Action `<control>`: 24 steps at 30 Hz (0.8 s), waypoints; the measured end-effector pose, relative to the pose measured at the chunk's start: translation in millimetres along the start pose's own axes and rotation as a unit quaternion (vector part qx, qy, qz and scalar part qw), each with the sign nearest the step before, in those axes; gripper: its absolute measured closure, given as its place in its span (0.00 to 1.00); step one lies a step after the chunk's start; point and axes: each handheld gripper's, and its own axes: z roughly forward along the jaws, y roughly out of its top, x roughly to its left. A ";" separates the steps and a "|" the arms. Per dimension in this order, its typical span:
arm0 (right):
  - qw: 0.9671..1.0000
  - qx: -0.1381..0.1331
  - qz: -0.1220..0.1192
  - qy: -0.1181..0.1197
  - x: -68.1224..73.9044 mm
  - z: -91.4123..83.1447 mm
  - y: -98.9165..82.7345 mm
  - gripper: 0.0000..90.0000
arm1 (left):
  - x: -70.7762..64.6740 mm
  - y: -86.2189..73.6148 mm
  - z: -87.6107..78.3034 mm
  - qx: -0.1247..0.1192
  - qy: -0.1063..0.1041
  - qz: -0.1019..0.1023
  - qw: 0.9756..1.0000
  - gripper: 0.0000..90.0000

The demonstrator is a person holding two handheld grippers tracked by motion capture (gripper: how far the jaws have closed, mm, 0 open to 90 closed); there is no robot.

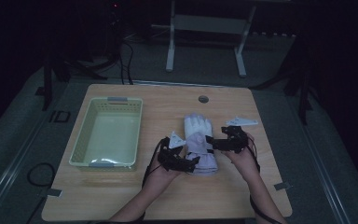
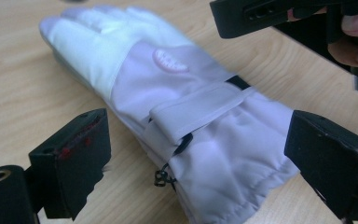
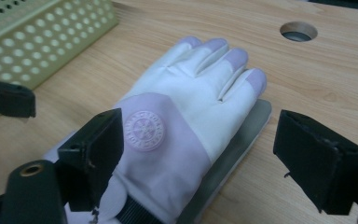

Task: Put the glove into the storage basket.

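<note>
A white and pale lilac winter glove (image 1: 198,133) lies flat in the middle of the wooden table, fingers pointing away from the person. It has a round badge (image 3: 143,130) on its back and a strap (image 2: 200,109) across the wrist. My left gripper (image 1: 192,163) is open at the cuff (image 2: 223,158), its jaws standing either side of it. From the right, my right gripper (image 1: 213,142) is open too and hovers over the wrist and back of the glove (image 3: 186,107). A flat grey piece (image 3: 235,156) pokes out from under the glove.
A pale green perforated basket (image 1: 106,133) stands left of the glove, with nothing visible inside. A round hole (image 1: 203,99) is cut in the table near its far edge. Cables trail from both grippers. White table legs (image 1: 170,42) stand on the floor beyond.
</note>
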 end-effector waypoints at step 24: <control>0.994 0.068 0.078 0.046 -16.2 36.9 -38.9 0.39 | 11.9 -37.8 33.2 0.073 -0.038 -0.094 0.992 0.22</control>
